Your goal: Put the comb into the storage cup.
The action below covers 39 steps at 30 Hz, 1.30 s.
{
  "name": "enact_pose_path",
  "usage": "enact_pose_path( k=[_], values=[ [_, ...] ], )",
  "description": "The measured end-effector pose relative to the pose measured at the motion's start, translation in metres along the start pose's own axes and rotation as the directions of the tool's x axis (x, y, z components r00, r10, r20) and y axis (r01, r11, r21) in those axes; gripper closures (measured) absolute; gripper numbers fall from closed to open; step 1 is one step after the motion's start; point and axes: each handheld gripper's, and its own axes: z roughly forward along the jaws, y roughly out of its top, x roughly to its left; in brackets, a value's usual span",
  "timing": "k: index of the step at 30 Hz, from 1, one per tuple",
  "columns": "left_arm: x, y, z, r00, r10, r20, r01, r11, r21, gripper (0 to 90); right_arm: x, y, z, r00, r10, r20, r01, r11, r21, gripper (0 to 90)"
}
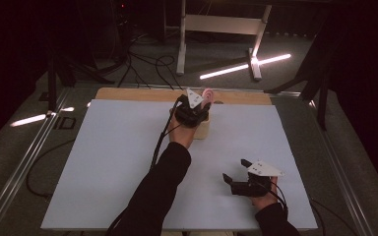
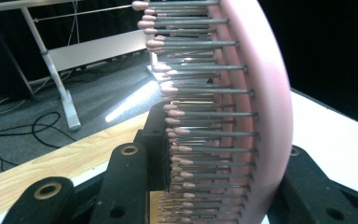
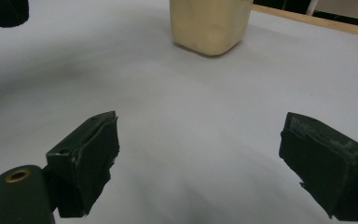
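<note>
A pink hairbrush point(image 1: 207, 93) with grey, pink-tipped bristles stands upright at the far middle of the table. My left gripper point(image 1: 204, 104) is shut on it. In the left gripper view the brush point(image 2: 265, 93) rises between the black jaws, bristles to the left and curved back to the right, and my left gripper point(image 2: 223, 154) clamps its lower part. Right below the brush sits a cream container point(image 1: 201, 130), also seen in the right gripper view point(image 3: 209, 23). My right gripper point(image 1: 236, 173) rests near the front right, open, with nothing between its fingers point(image 3: 200, 149).
A white sheet point(image 1: 118, 162) covers the table, and a wooden board edge point(image 1: 142, 94) shows along its far side. Beyond the table stand a white metal frame point(image 1: 221, 24), loose cables point(image 1: 147, 64) and a bright light streak point(image 1: 246, 66) on the floor.
</note>
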Motion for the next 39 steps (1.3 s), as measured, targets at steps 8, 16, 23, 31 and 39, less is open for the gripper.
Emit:
enact_pose_path(
  k=[8,16,23,31,39],
  values=[
    [-0.0045,-0.0018,0.0014,0.9997,0.025,-0.005,-0.025,0.9997,0.006,63.8,0.0001,0.0000,-0.0001,1.0000,0.000,-0.001,0.000,1.000,-0.001,11.4],
    [-0.0064,-0.0039,0.0035,0.9996,0.027,-0.003,-0.027,0.9996,0.012,63.8,-0.0003,-0.0001,0.0001,1.0000,0.001,-0.001,-0.001,1.000,-0.001,11.4],
    [-0.0069,-0.0053,0.0039,0.9996,0.028,-0.002,-0.028,0.9996,0.007,63.7,-0.0005,-0.0003,0.0002,1.0000,0.001,-0.005,-0.001,1.000,-0.003,11.4],
    [-0.0056,-0.0075,0.0031,0.9997,0.022,-0.002,-0.022,0.9997,0.004,63.7,-0.0003,-0.0007,0.0007,1.0000,0.000,-0.004,0.000,1.000,0.000,11.5],
    [-0.0065,-0.0084,0.0026,0.9997,0.021,0.007,-0.021,0.9998,0.002,63.4,0.0002,-0.0009,0.0013,1.0000,-0.001,-0.005,0.001,1.000,0.009,11.4]
  ],
)
